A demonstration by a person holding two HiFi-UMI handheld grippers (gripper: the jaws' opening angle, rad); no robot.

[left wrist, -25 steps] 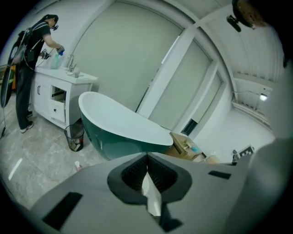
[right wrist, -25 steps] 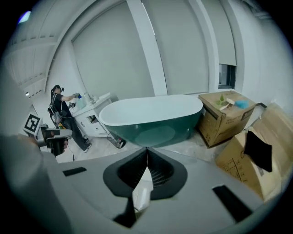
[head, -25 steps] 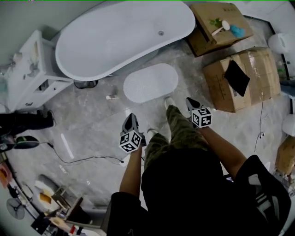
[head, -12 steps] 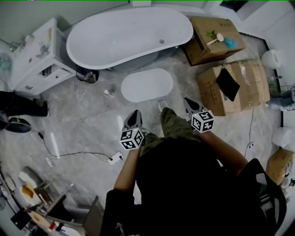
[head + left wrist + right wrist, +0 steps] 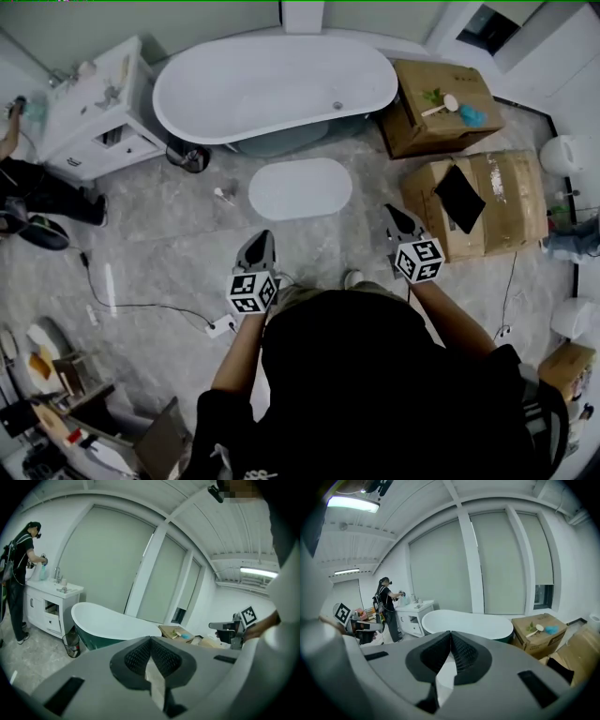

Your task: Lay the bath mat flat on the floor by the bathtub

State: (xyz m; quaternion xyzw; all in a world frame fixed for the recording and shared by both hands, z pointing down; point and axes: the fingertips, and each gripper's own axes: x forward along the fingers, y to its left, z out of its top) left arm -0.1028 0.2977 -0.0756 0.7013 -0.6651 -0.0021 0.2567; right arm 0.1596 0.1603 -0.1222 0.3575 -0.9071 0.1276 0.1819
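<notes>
The white oval bath mat (image 5: 300, 188) lies flat on the grey floor just in front of the white bathtub (image 5: 277, 89). My left gripper (image 5: 257, 247) is held above the floor, nearer me than the mat, shut and with nothing in it. My right gripper (image 5: 401, 220) hovers to the mat's right, beside the boxes, also shut and empty. The tub (image 5: 112, 625) shows beyond the closed jaws in the left gripper view, and the same tub (image 5: 468, 623) in the right gripper view. Neither gripper touches the mat.
Cardboard boxes (image 5: 478, 202) stand at the right, another box (image 5: 436, 103) by the tub's end. A white vanity (image 5: 98, 108) sits left of the tub with a small bin (image 5: 194, 157) beside it. A person (image 5: 37, 192) stands at the far left. A cable (image 5: 155, 307) crosses the floor.
The head view has drawn back from the mat, which now sits farther from both grippers. My legs have dropped out of sight. Both grippers stay shut.
</notes>
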